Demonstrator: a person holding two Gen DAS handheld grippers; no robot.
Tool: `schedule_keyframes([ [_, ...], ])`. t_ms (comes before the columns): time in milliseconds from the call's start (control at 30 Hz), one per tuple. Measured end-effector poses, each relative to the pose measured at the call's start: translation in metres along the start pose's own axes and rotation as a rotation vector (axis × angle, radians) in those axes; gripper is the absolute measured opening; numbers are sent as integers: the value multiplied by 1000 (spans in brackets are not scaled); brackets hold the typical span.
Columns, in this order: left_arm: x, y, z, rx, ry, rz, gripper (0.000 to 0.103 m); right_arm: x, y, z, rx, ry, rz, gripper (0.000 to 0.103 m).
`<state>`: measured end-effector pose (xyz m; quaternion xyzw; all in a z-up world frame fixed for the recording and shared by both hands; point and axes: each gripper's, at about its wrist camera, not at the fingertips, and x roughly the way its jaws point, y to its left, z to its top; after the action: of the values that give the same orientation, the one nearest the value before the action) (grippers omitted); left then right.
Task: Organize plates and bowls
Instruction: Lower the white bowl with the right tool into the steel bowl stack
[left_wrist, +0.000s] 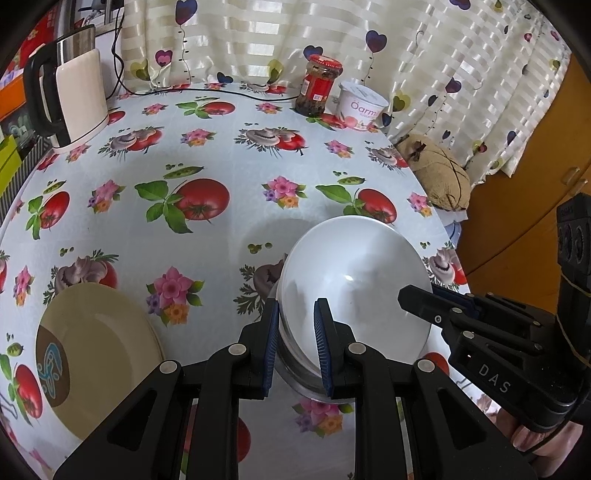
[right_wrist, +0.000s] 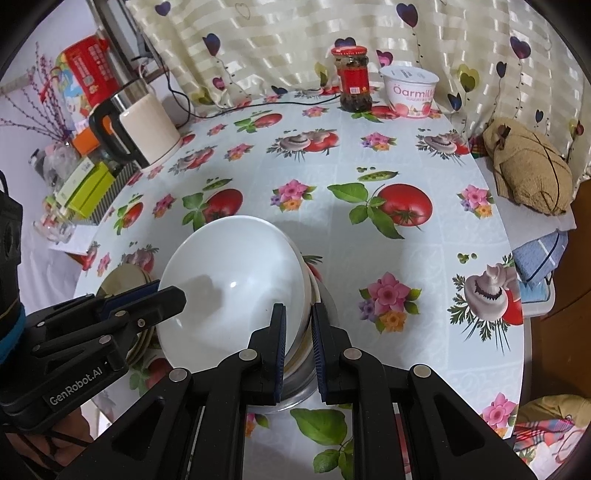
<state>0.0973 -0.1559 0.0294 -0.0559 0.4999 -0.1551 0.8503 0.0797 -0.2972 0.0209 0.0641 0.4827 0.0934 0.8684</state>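
Observation:
A white bowl (left_wrist: 354, 280) is held tilted above the table, and a steel bowl (left_wrist: 295, 365) sits under it. My left gripper (left_wrist: 295, 321) is shut on the bowl's left rim. My right gripper (right_wrist: 298, 325) is shut on the right rim; it also shows in the left wrist view (left_wrist: 436, 299). The white bowl fills the middle of the right wrist view (right_wrist: 229, 288), with the steel bowl's (right_wrist: 295, 387) wall below it. A cream plate (left_wrist: 92, 347) with a blue and brown mark lies at the table's front left. In the right wrist view it (right_wrist: 122, 280) is half hidden behind the left gripper (right_wrist: 162, 291).
The round table (left_wrist: 229, 155) has a tomato and flower cloth. A white kettle (left_wrist: 74, 96) stands at the back left with a cable. A red-lidded jar (left_wrist: 319, 85) and a yoghurt tub (left_wrist: 360, 105) stand at the back. A brown cushion (left_wrist: 439, 170) lies beyond the right edge.

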Motion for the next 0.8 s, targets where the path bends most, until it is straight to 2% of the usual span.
schedule_keyframes([
  [667,5,-1,-4,0,9,-7,20,2,2,1,-28,-2,-27,17],
  [800,5,0,-3,2,7,-11,20,3,3,1,-34,3,-20,25],
])
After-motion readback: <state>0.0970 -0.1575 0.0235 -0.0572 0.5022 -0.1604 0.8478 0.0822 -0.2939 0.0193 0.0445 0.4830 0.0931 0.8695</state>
